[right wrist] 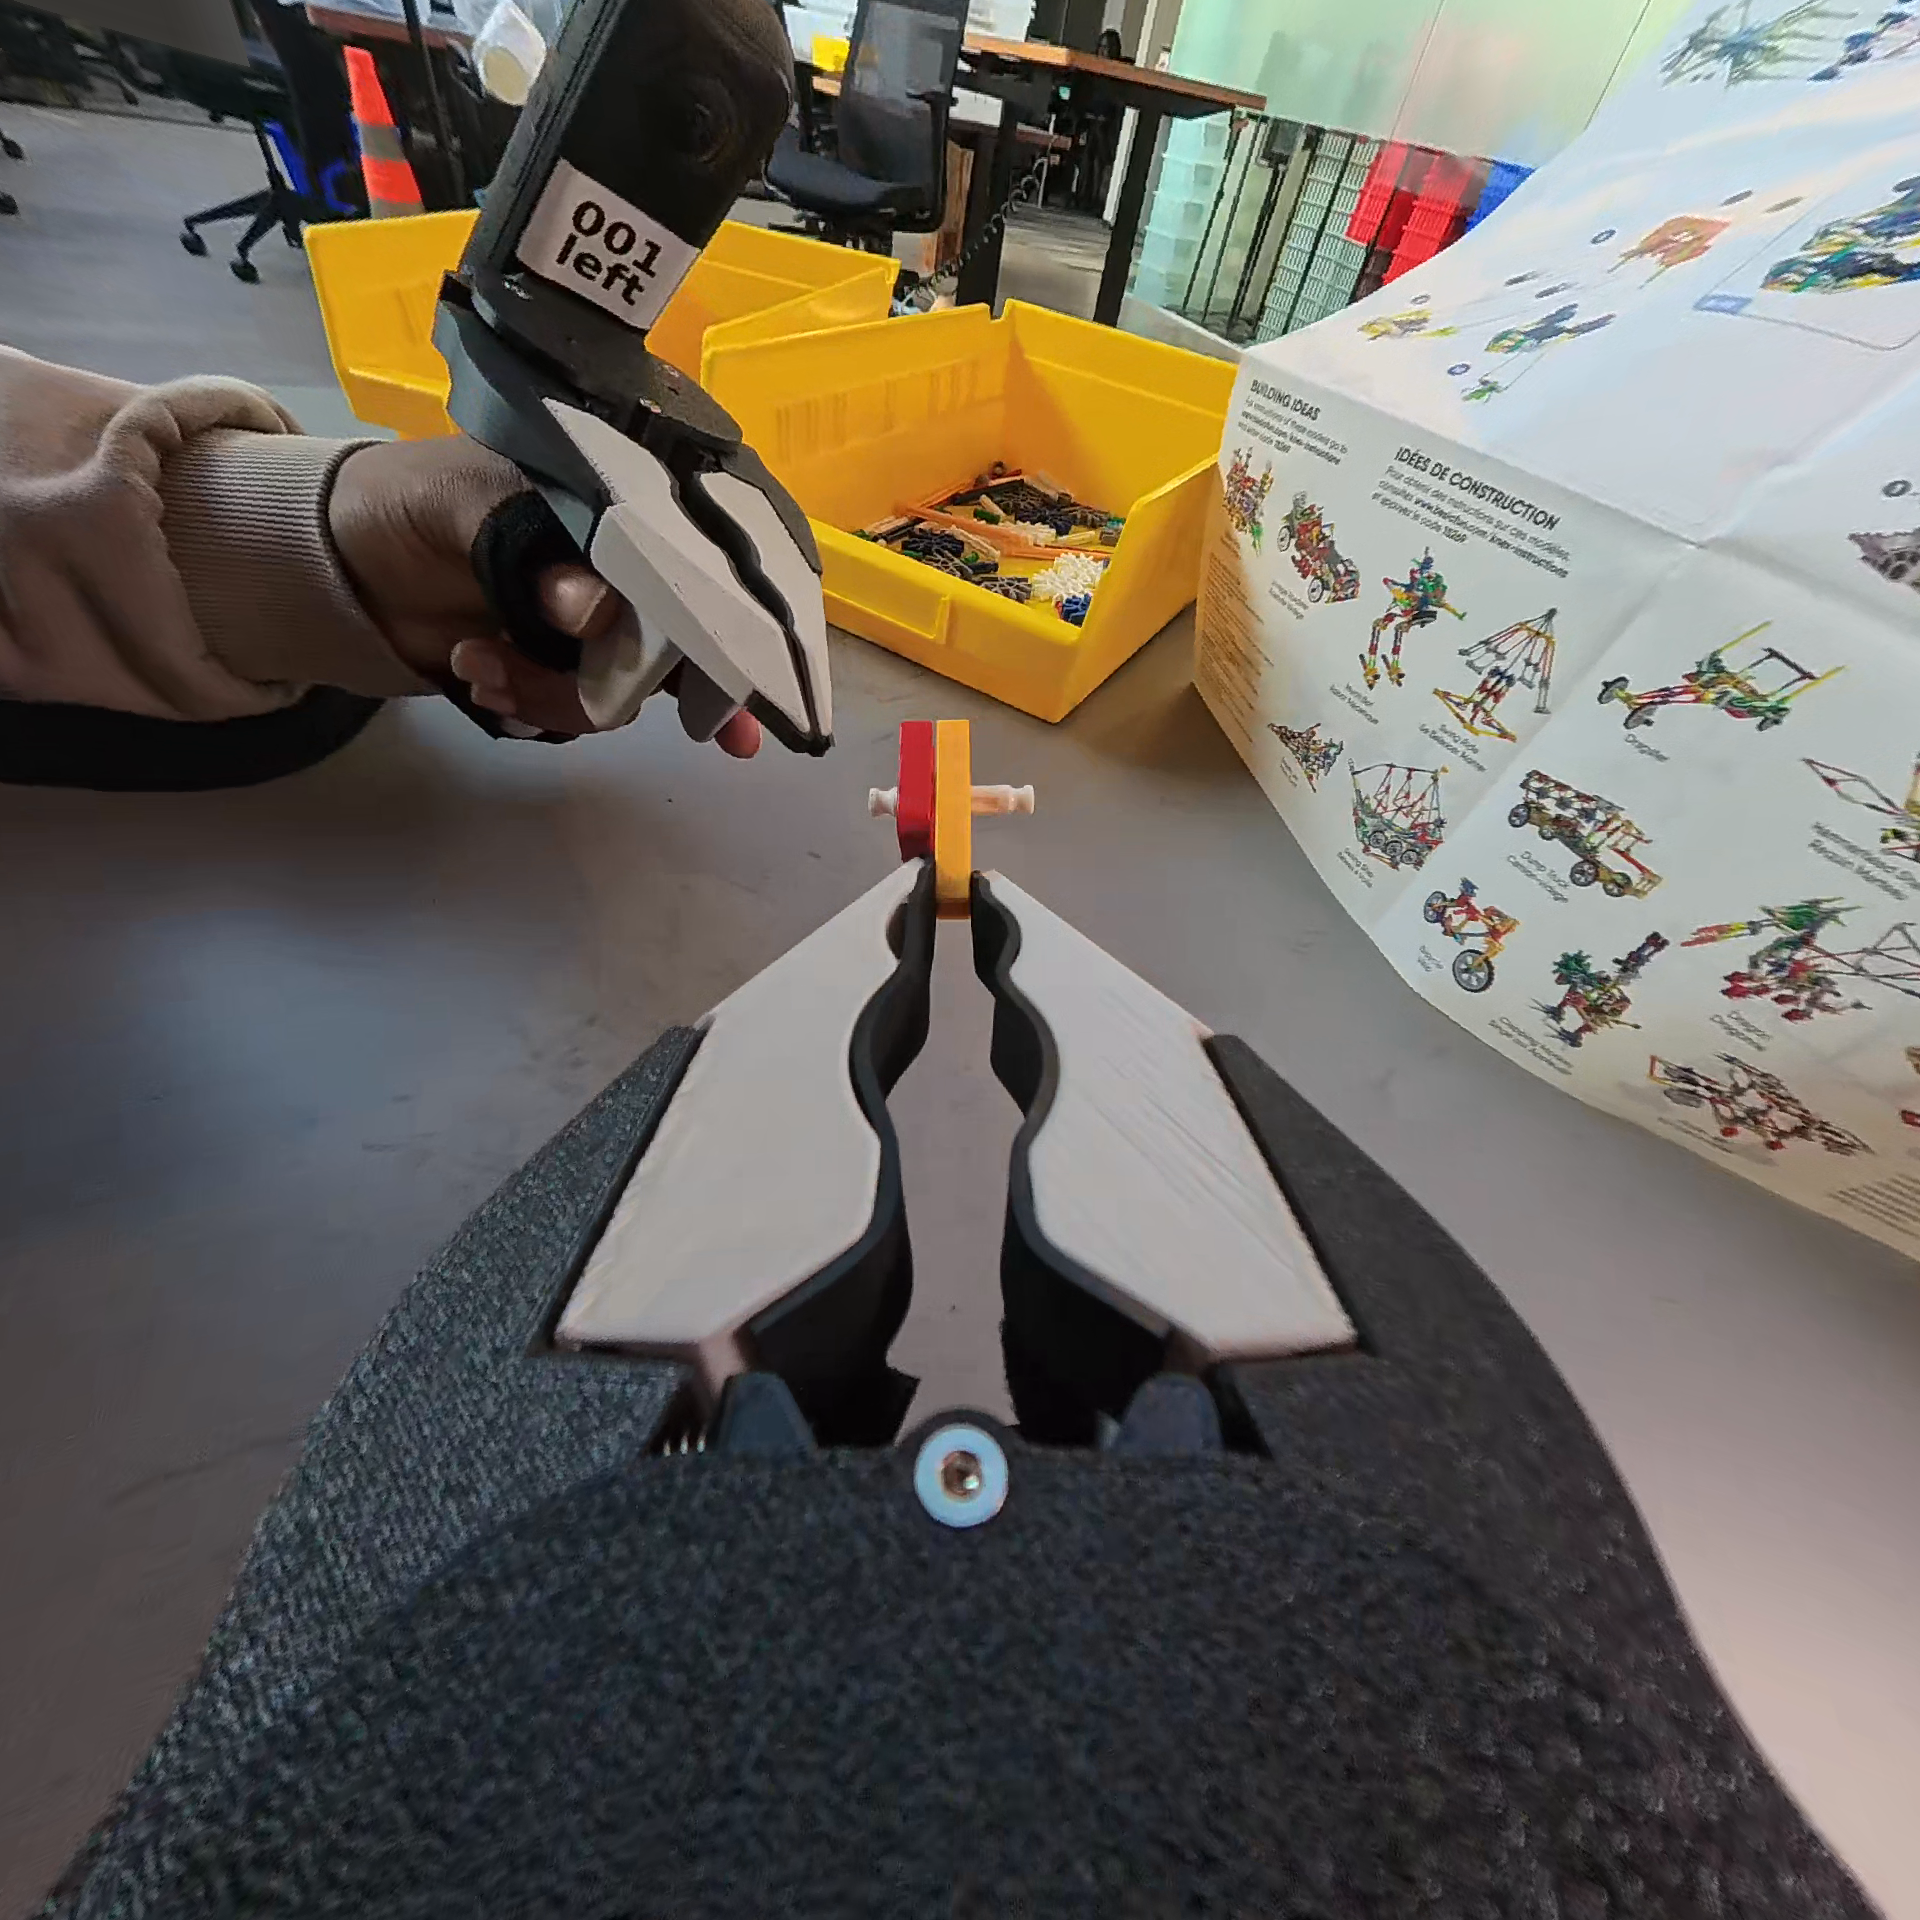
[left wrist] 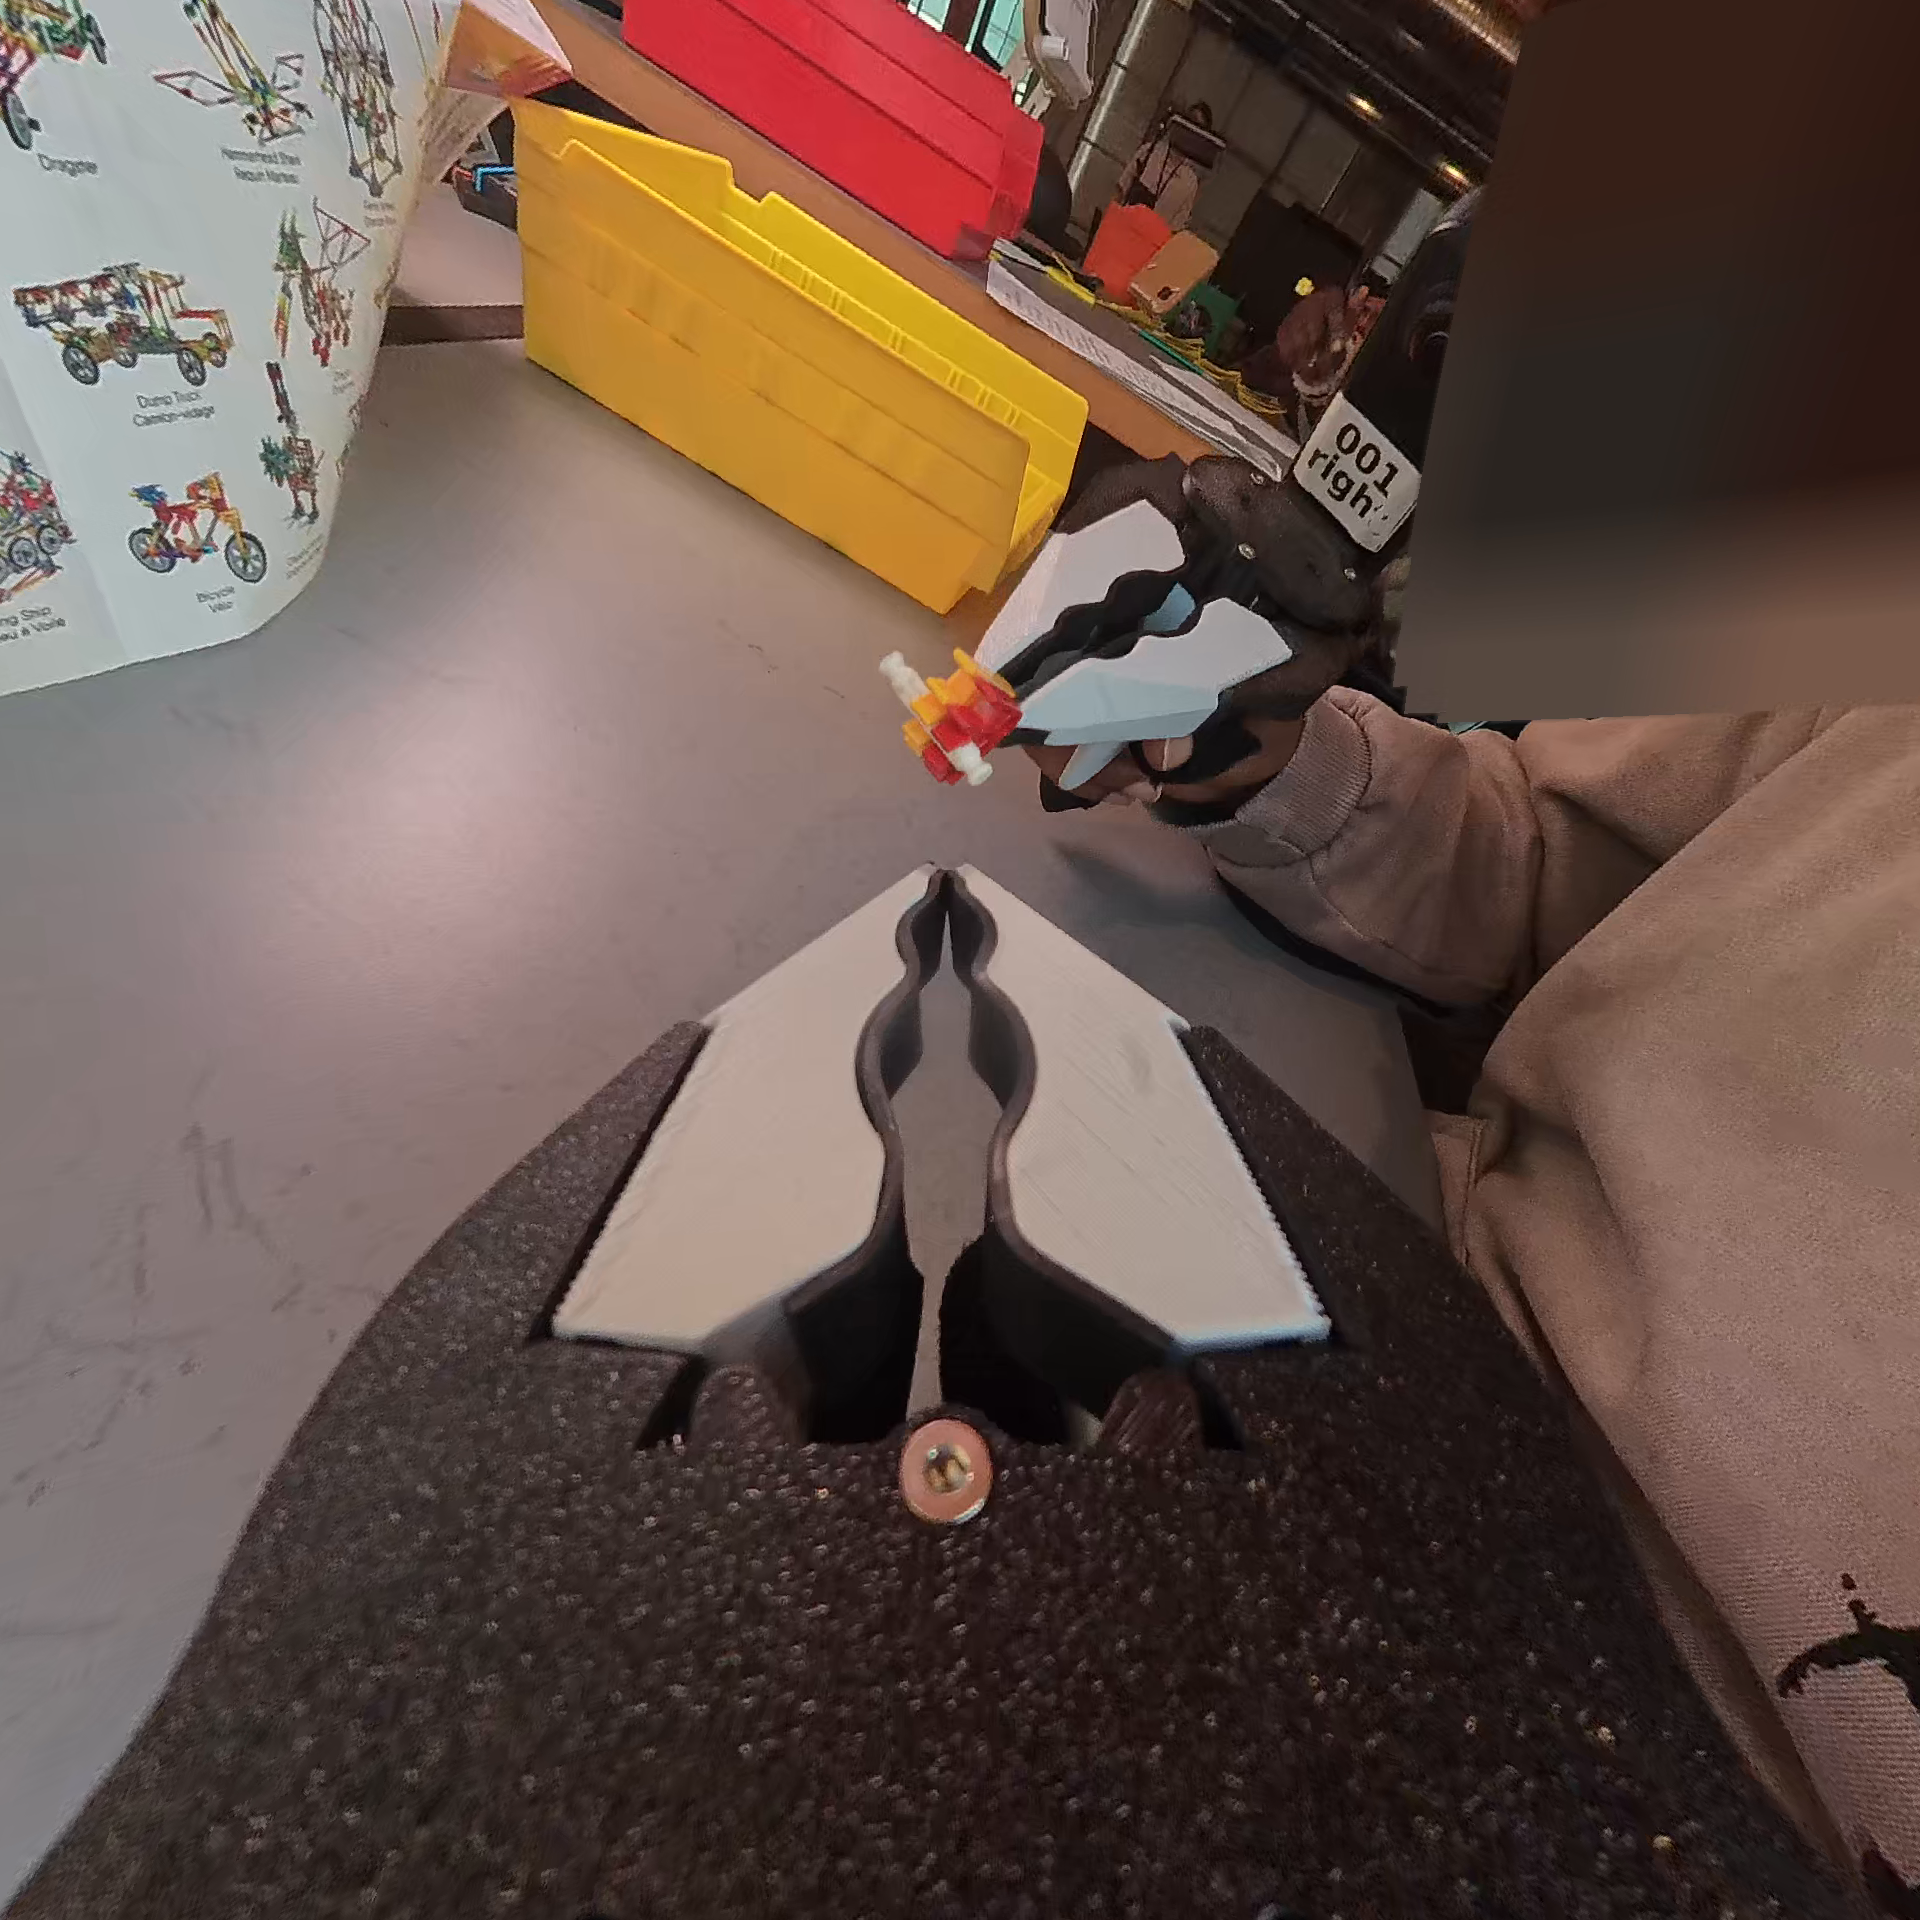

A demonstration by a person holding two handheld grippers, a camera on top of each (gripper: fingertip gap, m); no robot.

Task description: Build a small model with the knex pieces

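My right gripper (right wrist: 948, 891) is shut on a small toy assembly (right wrist: 935, 800): a red and a yellow connector side by side with a white rod through them. The pads press on the yellow connector's lower edge. It is held above the grey table (right wrist: 312, 987). In the left wrist view the right gripper (left wrist: 1013, 707) holds the same assembly (left wrist: 951, 717). My left gripper (left wrist: 945, 878) is shut with nothing between its pads. It also shows in the right wrist view (right wrist: 816, 743), just left of the assembly and not touching it.
A yellow bin (right wrist: 997, 540) with several loose toy parts stands behind, another yellow bin (right wrist: 384, 301) to its left. A large folded instruction sheet (right wrist: 1558, 727) stands at the right. In the left wrist view, a yellow bin (left wrist: 769, 353), a red bin (left wrist: 831, 104) and the sheet (left wrist: 187, 312). My hands' fingertips stand some 6 cm from each other.
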